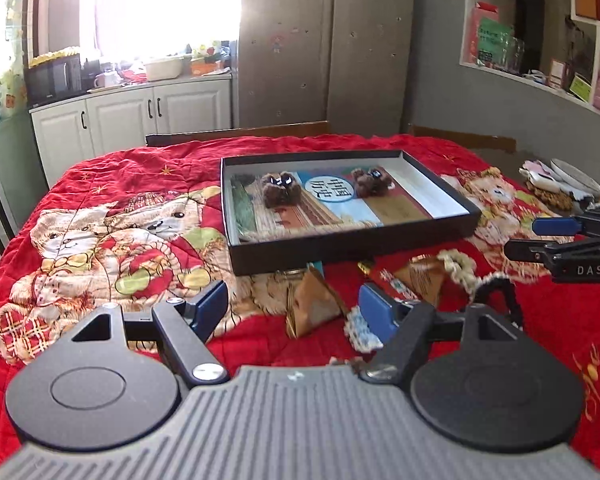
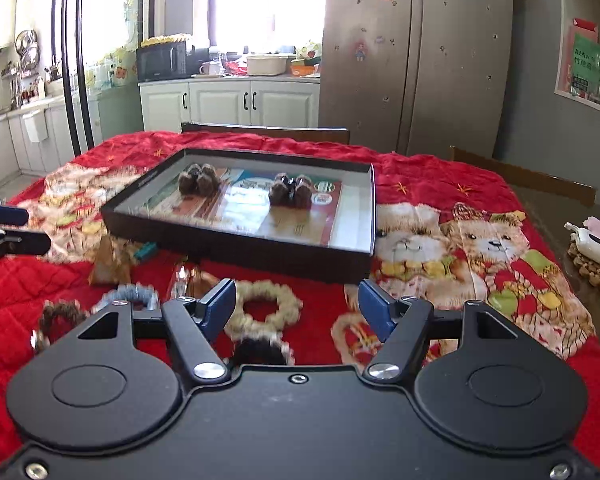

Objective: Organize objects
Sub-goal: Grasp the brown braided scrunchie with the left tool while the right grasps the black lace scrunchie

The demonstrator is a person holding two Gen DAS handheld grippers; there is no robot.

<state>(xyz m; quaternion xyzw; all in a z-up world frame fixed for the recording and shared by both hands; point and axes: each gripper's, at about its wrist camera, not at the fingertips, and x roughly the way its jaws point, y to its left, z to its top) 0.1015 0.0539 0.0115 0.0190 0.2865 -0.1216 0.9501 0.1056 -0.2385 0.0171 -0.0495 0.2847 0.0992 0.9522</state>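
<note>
You are holding the left claw [image 1: 292, 308] spread and empty over the red blanket; a brown paper packet [image 1: 310, 306] is lying just ahead, between its fingers. The right claw [image 2: 296, 306] is likewise spread and empty, with the cream scrunchie [image 2: 262, 308] lying between its fingers. The black box [image 2: 260, 246] is sitting just beyond. Lower squarely, centring the scrunchie's band before closing.

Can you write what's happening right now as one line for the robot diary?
left gripper: open, empty | right gripper: open, over beige scrunchie | black box: two brown furry clips on book | brown pouch: outside box
</note>
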